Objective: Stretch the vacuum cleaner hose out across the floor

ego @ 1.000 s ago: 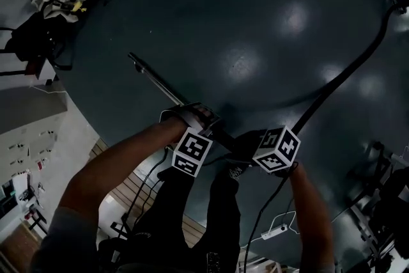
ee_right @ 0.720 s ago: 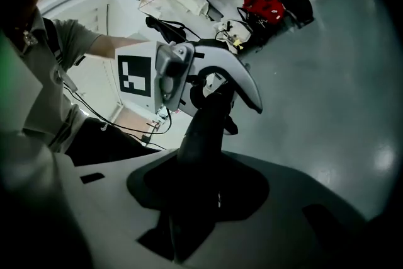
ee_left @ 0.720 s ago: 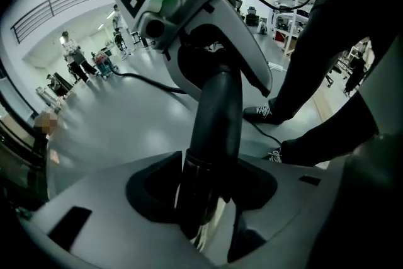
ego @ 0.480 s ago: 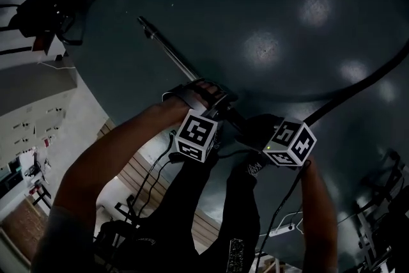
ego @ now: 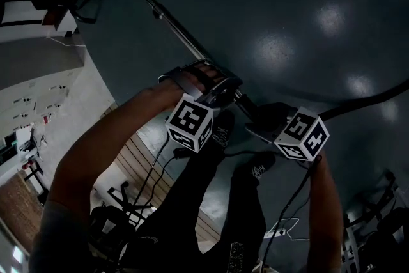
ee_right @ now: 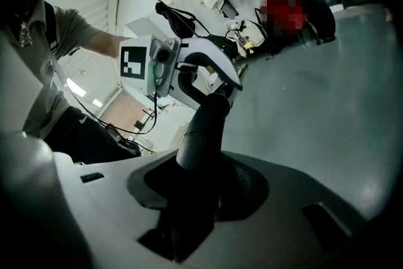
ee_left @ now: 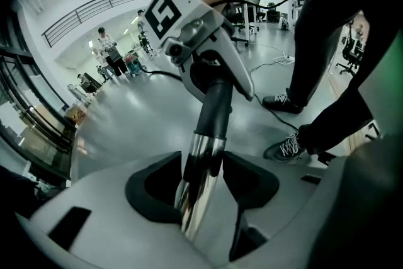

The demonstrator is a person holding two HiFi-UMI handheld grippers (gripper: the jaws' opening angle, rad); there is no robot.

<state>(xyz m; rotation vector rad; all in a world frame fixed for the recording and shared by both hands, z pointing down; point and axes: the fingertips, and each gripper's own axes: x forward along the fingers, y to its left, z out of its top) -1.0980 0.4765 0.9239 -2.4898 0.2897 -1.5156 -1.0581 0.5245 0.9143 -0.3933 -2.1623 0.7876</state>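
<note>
Both hands have carried the wand onward since the earlier frames. Its far tip now sits higher in the head view, and the hose [ego: 374, 99] trails from behind the right tongs [ego: 267, 123] as a flatter, lower line toward the right edge. The left tongs [ego: 212, 83] have just been opening. The chrome tube [ee_left: 200, 167] runs between their pads, but they stand apart round it rather than pinching it, probably a let-go so this hand can shift to a fresh hold.

The right tongs are clamped on the black handle [ee_right: 203, 129], just behind the left tongs, where the tube gives way to hose (a sensible place to pull from, since the hose follows directly). That grip alone seems to carry the wand now. Beyond the left tongs the tube slants away and down toward the dark floor [ego: 287, 3].

The hose looks only partly drawn out. A curve of slack lies on the floor out past the right tongs, and its far end is out of view. The stretch is likely mid-way, and further pulling would depend on the right-hand clamp not slipping.
</note>
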